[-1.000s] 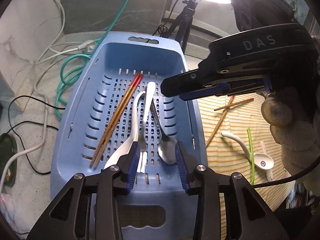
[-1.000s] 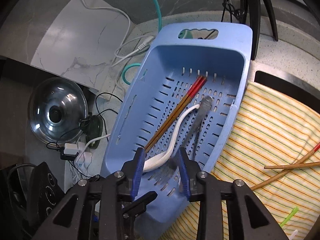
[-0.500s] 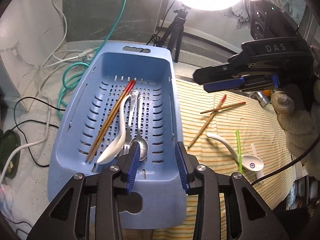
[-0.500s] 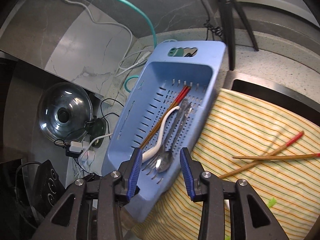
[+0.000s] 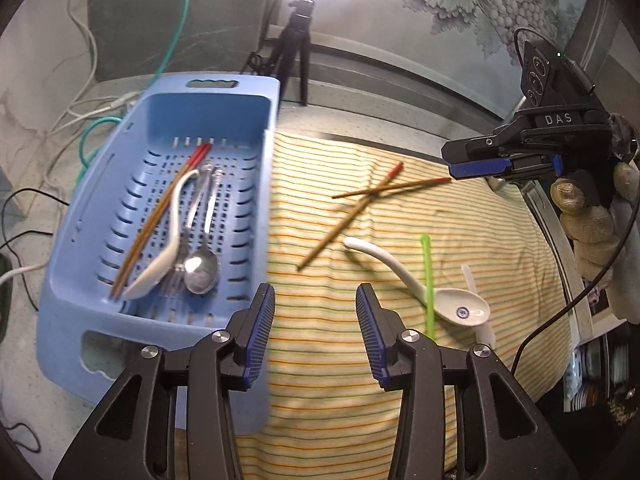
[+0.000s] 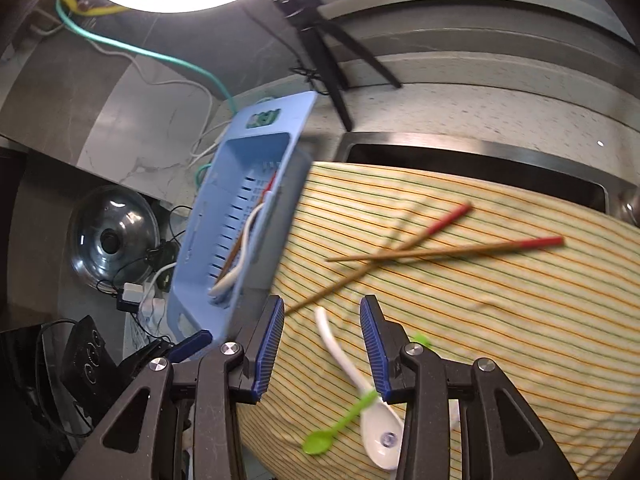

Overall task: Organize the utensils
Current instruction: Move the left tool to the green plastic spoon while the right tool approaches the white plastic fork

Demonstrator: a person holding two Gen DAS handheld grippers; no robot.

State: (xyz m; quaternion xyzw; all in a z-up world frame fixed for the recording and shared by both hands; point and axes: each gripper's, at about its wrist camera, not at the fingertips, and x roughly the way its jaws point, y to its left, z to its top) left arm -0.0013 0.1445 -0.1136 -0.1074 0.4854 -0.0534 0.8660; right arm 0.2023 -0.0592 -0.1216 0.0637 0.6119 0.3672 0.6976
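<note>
The left gripper (image 5: 315,322) is seen with its fingers spread apart and nothing held between them, positioned above the striped cloth (image 5: 400,380) just beside the blue basket (image 5: 68,312). The right gripper (image 6: 322,342) is likewise released and empty, with the handle of a white ceramic spoon (image 6: 360,388) lying on the cloth below the gap between its fingers. In the basket, a pair of red-tipped chopsticks (image 5: 160,216), a white spoon (image 5: 168,240), a metal spoon (image 5: 202,264) and a fork, partly hidden under the spoons, are laid lengthwise side by side. On the cloth, two further red-tipped chopsticks (image 5: 372,200) are found crossed over one another. Near them, the white ceramic spoon (image 5: 420,284) is crossed by a green plastic spoon (image 5: 428,280); a small white utensil is partly visible just beyond its bowl. A ring light on a tripod (image 5: 298,44) is noted behind the basket.
</note>
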